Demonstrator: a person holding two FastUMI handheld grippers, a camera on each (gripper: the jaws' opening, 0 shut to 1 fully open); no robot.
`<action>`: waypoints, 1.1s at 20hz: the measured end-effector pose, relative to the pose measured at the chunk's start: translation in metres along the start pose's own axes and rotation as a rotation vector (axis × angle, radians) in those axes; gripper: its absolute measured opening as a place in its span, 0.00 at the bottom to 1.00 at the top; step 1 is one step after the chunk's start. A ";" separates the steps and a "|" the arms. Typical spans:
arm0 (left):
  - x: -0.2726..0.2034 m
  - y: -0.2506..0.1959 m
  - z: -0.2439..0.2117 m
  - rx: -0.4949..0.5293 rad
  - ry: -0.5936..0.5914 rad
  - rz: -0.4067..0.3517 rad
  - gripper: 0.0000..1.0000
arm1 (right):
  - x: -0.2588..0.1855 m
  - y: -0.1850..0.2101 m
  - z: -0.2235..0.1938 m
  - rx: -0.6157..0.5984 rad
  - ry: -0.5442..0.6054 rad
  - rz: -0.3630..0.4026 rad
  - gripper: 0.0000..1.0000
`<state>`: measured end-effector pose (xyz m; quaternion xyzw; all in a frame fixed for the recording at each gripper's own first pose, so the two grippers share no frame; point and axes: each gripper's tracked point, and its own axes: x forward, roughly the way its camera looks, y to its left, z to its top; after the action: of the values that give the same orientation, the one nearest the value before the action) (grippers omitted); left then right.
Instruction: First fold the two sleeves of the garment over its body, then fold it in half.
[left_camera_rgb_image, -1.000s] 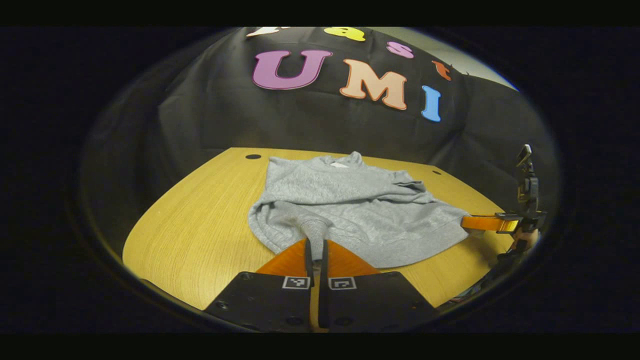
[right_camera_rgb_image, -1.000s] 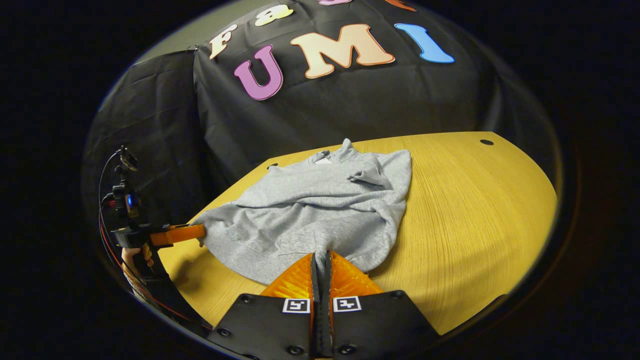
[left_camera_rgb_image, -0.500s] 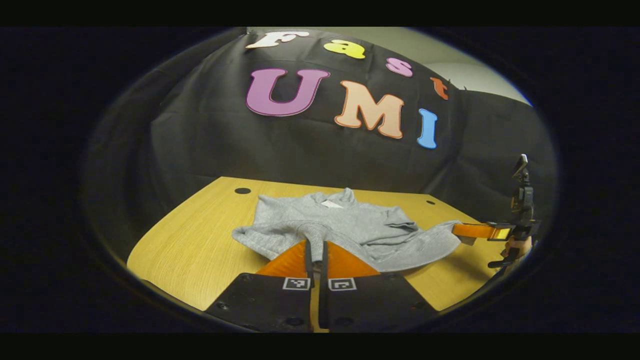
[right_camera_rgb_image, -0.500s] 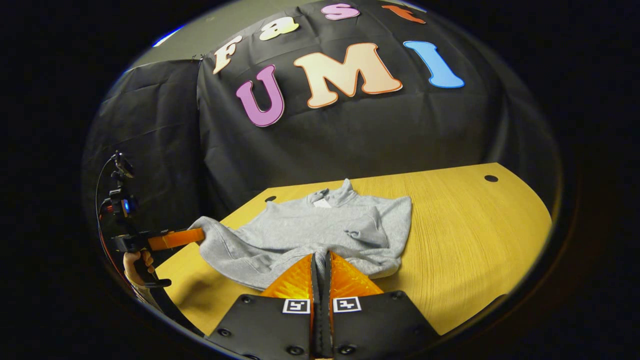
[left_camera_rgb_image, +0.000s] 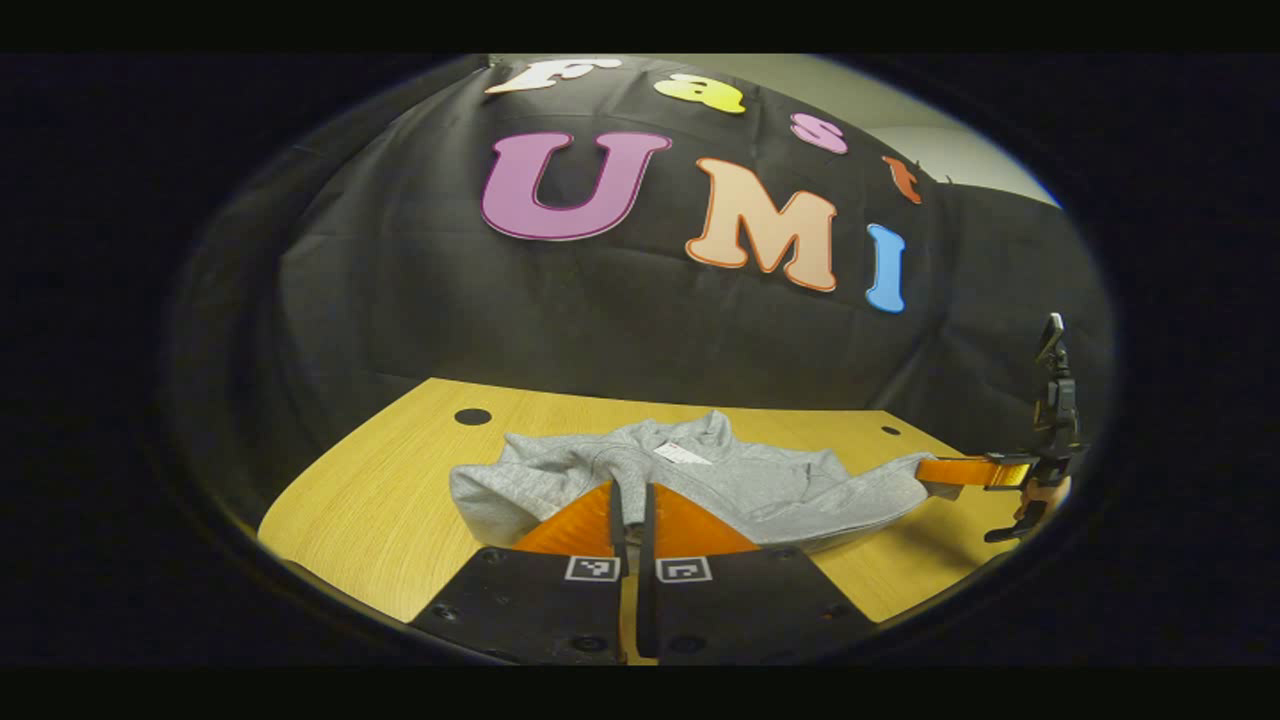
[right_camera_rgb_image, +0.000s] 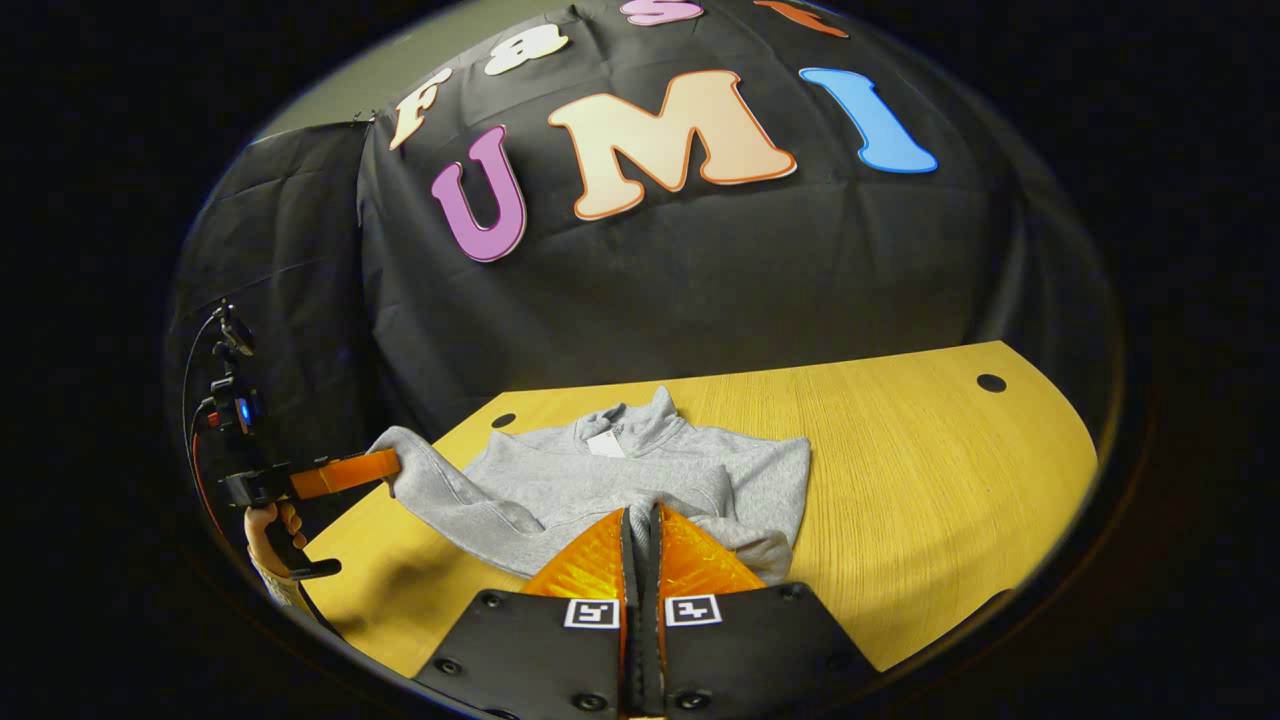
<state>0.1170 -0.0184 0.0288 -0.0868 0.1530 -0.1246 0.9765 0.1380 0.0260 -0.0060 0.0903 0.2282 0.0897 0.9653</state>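
a grey sweatshirt (left_camera_rgb_image: 700, 480) lies on a yellow wooden bench (left_camera_rgb_image: 380, 500), low in the middle of the left gripper view, with its collar and white neck tag pointing toward the black cloth wall behind. at the bottom centre of that view the left tool (left_camera_rgb_image: 630, 505) has its two orange fingers pressed together on the near hem of the garment. in the right gripper view the right tool (right_camera_rgb_image: 640, 530) is likewise clamped on the hem at the bottom centre, and the sweatshirt (right_camera_rgb_image: 620, 480) sits just above it, left of the middle of the bench (right_camera_rgb_image: 950, 470). each view also shows the other tool at its edge, held by a hand, with an orange finger gripping a lifted corner of the cloth. compared with a second ago, the hem has been raised and carried toward the collar: the garment looked long and spread out then, and now it looks short and bunched, with the lower half arching over the upper half. the sleeves appear already folded in over the body, so this looks like the final fold in half, well under way; the hem has yet to be laid down near the collar and released.
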 end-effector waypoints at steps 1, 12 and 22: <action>0.011 0.002 -0.004 -0.004 0.010 0.006 0.00 | 0.007 -0.005 -0.003 0.005 0.013 -0.003 0.02; 0.074 0.021 -0.029 0.058 0.086 0.084 0.02 | 0.058 -0.031 -0.011 0.147 0.090 -0.006 0.04; 0.059 0.035 0.037 0.131 -0.131 0.203 0.94 | 0.040 -0.058 0.038 0.063 -0.056 -0.115 0.97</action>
<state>0.1913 0.0040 0.0399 -0.0151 0.0886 -0.0289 0.9955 0.1977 -0.0271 -0.0022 0.1100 0.2085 0.0243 0.9715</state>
